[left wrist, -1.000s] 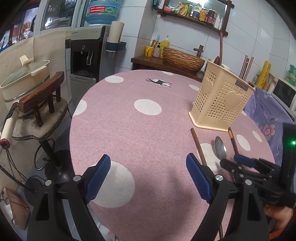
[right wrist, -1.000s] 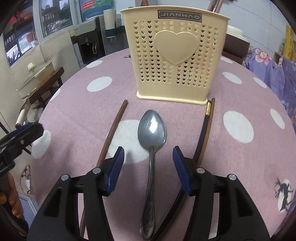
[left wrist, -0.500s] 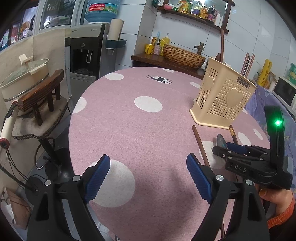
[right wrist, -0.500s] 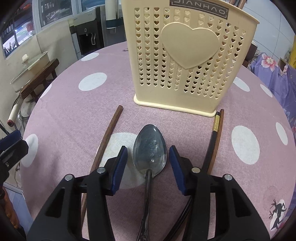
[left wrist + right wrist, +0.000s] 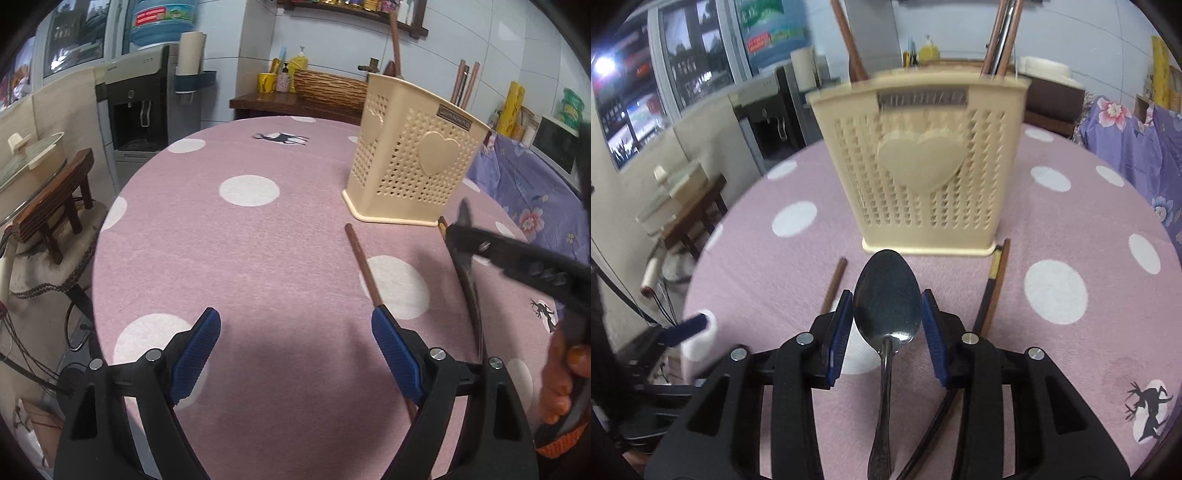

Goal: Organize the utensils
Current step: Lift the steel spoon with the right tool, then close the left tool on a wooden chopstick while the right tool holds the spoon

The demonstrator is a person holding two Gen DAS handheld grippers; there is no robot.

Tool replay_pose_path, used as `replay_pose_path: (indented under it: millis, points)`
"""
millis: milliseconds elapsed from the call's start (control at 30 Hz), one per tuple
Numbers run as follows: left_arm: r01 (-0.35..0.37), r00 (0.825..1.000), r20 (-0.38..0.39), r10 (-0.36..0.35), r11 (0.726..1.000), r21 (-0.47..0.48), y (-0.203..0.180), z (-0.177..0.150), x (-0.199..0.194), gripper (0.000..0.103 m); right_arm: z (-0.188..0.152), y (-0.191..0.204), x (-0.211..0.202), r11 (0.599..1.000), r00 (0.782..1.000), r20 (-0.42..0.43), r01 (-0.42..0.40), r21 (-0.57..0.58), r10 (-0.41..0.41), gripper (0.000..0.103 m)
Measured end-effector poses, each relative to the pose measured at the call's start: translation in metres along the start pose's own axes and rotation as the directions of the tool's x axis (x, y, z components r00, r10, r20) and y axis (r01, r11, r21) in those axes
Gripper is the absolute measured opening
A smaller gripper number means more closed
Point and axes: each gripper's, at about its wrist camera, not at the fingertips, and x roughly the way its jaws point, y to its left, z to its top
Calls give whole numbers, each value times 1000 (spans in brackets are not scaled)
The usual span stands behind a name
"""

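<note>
A cream perforated utensil holder point(image 5: 919, 162) point(image 5: 410, 162) with a heart stands on the pink dotted table and holds several utensils. My right gripper point(image 5: 887, 321) is shut on a metal spoon point(image 5: 886, 310), pads against the sides of its bowl, lifted above the table in front of the holder. In the left wrist view the right gripper point(image 5: 463, 221) shows at the right, the spoon edge-on. A brown chopstick point(image 5: 364, 269) point(image 5: 834, 284) lies on the table at left. A dark chopstick point(image 5: 991, 280) lies at right. My left gripper point(image 5: 295, 354) is open and empty over the table.
The round table point(image 5: 221, 240) has its edge close on the left, with a wooden stool and a covered pot point(image 5: 33, 162) beyond it. A water dispenser point(image 5: 144, 107) and a shelf with a woven basket point(image 5: 328, 88) stand behind. A purple floral cloth point(image 5: 1137, 147) lies at right.
My right gripper has shut on the spoon's bowl and raised it off the table toward the holder. The left gripper has stayed open, shifting slightly.
</note>
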Motion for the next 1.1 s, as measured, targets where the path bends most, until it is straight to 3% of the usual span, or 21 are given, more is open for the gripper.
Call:
replay_pose_path:
  millis: [267, 400, 500, 667, 933, 1100]
  points:
    - [75, 995, -77, -70, 996, 57, -35, 25, 35, 53, 0, -5, -55, 1000, 993, 122, 11, 9, -12, 38]
    - [57, 994, -97, -51, 996, 66, -46, 38, 53, 33, -6, -8, -61, 1000, 991, 136, 15, 15, -17, 38]
    - [12, 996, -88, -6, 997, 70, -50, 45, 64, 24, -9, -11, -61, 1000, 990, 139, 6, 20, -9, 38]
    - [-1, 992, -129, 12, 997, 81, -60, 47, 78, 20, -12, -13, -61, 1000, 990, 140, -10, 22, 7, 38]
    - [-69, 991, -104, 85, 987, 146, -67, 46, 81, 12, -14, -20, -60, 999, 990, 140, -17, 33, 13, 38]
    - [-78, 992, -91, 92, 985, 156, -69, 46, 81, 10, -15, -20, -59, 999, 990, 141, -17, 34, 12, 38]
